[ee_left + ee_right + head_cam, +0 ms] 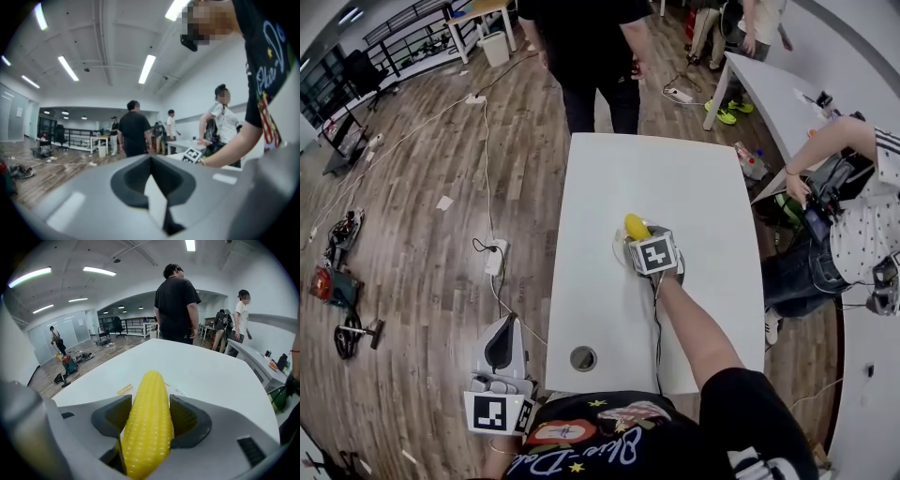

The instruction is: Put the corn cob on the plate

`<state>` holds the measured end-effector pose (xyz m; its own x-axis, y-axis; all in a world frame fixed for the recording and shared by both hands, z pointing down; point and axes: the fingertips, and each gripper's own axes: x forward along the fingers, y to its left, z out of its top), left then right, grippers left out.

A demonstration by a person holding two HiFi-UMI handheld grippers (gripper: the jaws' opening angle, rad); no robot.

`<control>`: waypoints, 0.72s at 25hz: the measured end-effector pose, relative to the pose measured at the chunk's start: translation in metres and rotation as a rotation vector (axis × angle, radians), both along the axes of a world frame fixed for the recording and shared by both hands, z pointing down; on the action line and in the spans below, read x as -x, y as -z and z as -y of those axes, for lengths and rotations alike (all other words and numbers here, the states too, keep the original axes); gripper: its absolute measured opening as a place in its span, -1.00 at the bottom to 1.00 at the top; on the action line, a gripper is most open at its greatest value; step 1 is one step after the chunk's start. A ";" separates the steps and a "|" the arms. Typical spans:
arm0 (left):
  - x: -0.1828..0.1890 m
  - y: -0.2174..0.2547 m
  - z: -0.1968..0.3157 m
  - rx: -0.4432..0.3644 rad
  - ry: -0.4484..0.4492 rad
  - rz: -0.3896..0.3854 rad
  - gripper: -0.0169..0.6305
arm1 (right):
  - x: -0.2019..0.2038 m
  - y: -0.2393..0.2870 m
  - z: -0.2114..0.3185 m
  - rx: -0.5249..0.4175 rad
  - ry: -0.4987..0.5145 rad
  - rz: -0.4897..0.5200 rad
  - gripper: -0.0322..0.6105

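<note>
1. The right tool (641,246) is closed on the corn cob (635,226). In the right gripper view both dark pads press on the cob's sides around its middle, and its tapered end sticks out forward past the jaws. Gripping it midway probably keeps the cob level and stops it swinging.
2. The cob is low over the white desk (675,178), near the desk's centre. A pale, faint plate (617,251) appears to lie directly below and just beside it. The rim is hard to make out against the white top. Whether the cob touches the plate cannot be told.
3. Judgement: the carry looks nearly done and the cob is about to be set down. The next move would be a small lowering and then opening the jaws. The cob is round, so it may roll if let go off-centre.
4. The left tool (503,328) is off the desk's near left corner, beside the person's body. Its jaws are together with nothing between them. It seems to be parked there to stay out of the way, since this is a one-handed job.
</note>
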<state>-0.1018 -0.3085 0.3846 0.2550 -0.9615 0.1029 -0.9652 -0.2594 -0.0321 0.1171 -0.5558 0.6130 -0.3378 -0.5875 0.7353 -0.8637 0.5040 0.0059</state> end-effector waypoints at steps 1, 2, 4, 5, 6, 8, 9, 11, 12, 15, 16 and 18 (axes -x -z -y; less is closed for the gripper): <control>0.001 0.000 0.000 0.000 0.002 0.002 -0.97 | 0.000 0.000 0.001 -0.007 0.001 -0.002 -0.10; 0.002 -0.001 0.000 0.001 0.003 0.003 -0.97 | 0.000 0.000 0.001 -0.012 0.003 -0.005 -0.10; 0.004 -0.003 0.000 0.006 0.003 0.002 -0.97 | 0.001 -0.003 0.002 -0.021 0.011 -0.006 -0.10; 0.005 -0.003 0.000 0.008 0.001 0.002 -0.97 | 0.003 -0.003 0.003 -0.026 0.013 0.002 -0.10; 0.006 -0.004 0.001 0.010 -0.003 0.002 -0.97 | 0.004 -0.002 0.004 -0.034 0.011 0.017 -0.10; 0.008 -0.003 0.002 0.007 -0.013 0.000 -0.97 | 0.007 0.010 0.005 -0.067 -0.004 0.066 -0.10; 0.008 -0.002 0.004 0.001 -0.019 -0.002 -0.97 | 0.009 0.019 0.005 -0.087 -0.008 0.097 -0.10; 0.004 -0.001 0.008 -0.011 -0.032 -0.006 -0.97 | 0.011 0.042 -0.001 -0.140 -0.007 0.158 -0.10; 0.001 0.000 0.010 -0.016 -0.042 -0.008 -0.97 | 0.011 0.055 -0.007 -0.172 -0.005 0.186 -0.10; -0.007 0.002 0.018 -0.030 -0.086 -0.015 -0.97 | 0.010 0.086 -0.037 -0.263 0.020 0.210 -0.10; -0.010 0.003 0.019 -0.035 -0.103 -0.019 -0.97 | 0.008 0.094 -0.050 -0.288 0.025 0.197 -0.11; -0.018 0.007 0.022 -0.051 -0.140 -0.025 -0.97 | 0.000 0.116 -0.076 -0.357 0.004 0.199 -0.36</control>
<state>-0.0834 -0.3306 0.3777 0.3886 -0.9202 0.0472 -0.9205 -0.3900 -0.0251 0.1170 -0.4797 0.4970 -0.4556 -0.7924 0.4056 -0.8638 0.5037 0.0139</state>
